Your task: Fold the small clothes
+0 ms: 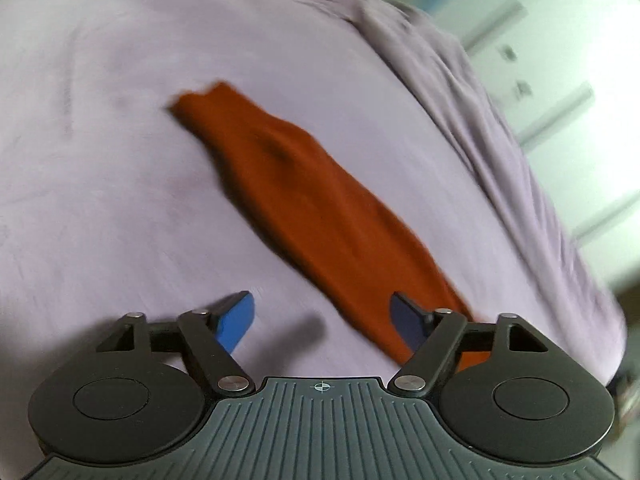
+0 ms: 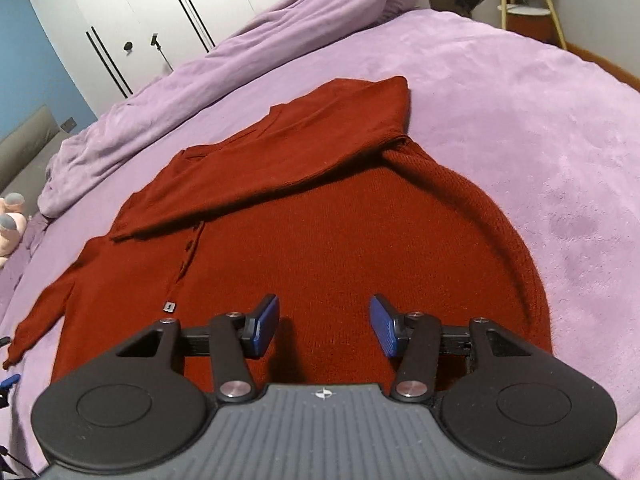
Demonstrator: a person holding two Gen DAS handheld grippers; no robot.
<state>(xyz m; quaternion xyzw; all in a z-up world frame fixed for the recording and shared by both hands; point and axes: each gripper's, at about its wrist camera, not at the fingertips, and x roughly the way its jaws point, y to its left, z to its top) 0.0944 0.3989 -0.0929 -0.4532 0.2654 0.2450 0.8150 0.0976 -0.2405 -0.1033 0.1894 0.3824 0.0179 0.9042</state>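
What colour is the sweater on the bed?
Dark rust red sweater, clearest in the right wrist view.

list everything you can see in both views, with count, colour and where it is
cardigan: one, rust red, flat on the bed, one sleeve folded across its chest, the other sleeve stretched out to the side
bed cover: one, lilac, under the cardigan
duvet: one, lilac, bunched along the bed's far edge
wardrobe: one, white with dark handles, behind the bed
soft toy: one, pink and grey, at the left edge
stand: one, yellow legs, far right corner
left gripper: one, black with blue pads, jaws open beside the sleeve
right gripper: one, black with blue pads, jaws open over the cardigan's hem
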